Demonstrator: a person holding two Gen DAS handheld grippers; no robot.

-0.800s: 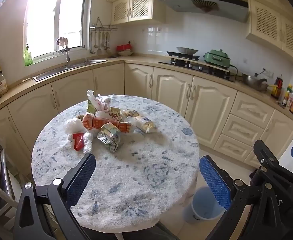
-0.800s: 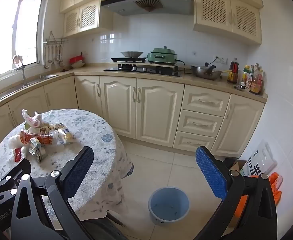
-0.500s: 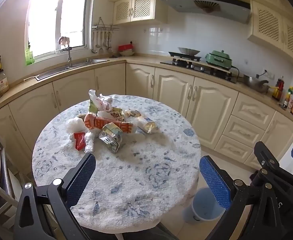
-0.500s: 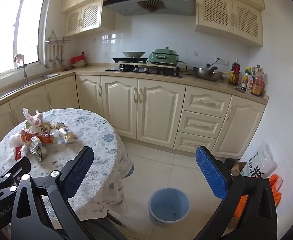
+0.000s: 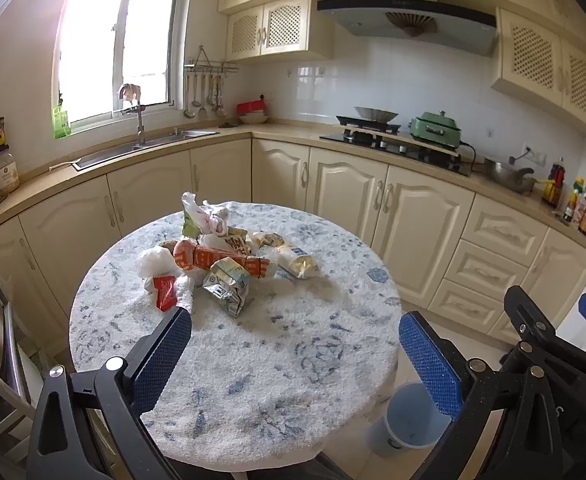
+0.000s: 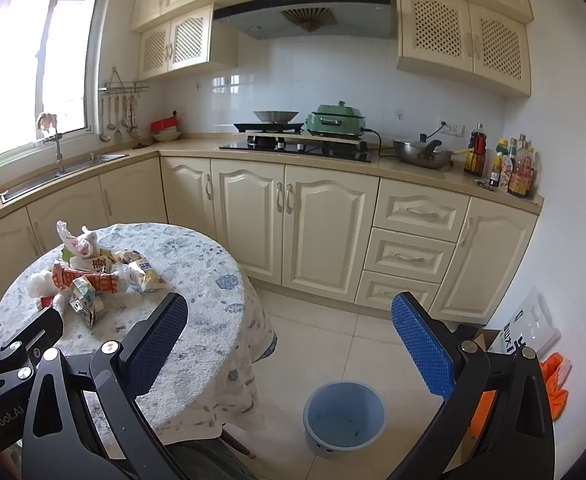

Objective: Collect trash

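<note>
The trash pile (image 5: 221,256) lies on the far-left part of the round table (image 5: 253,380), a loose heap of wrappers and bags. Nearest to the viewer in the heap is a crumpled silver-green packet (image 5: 229,286), and just behind it an orange wrapper (image 5: 213,259) lies with its long axis running left to right across the left wrist view. A small red packet (image 5: 164,291) sits at the left edge of the heap.

From the left gripper (image 5: 293,348) the pile is ahead and a little to the left; its left finger almost lines up with the red packet. Its jaws stand wide apart and hold nothing. The right gripper (image 6: 289,332) is also spread wide and empty, but it looks toward the floor and the cabinets, and the pile is far to its left. So I judge the left gripper is nearer to the trash and better placed for the first pick.

The blue bin (image 6: 344,416) stands on the floor beside the table, almost straight below the right gripper.
</note>
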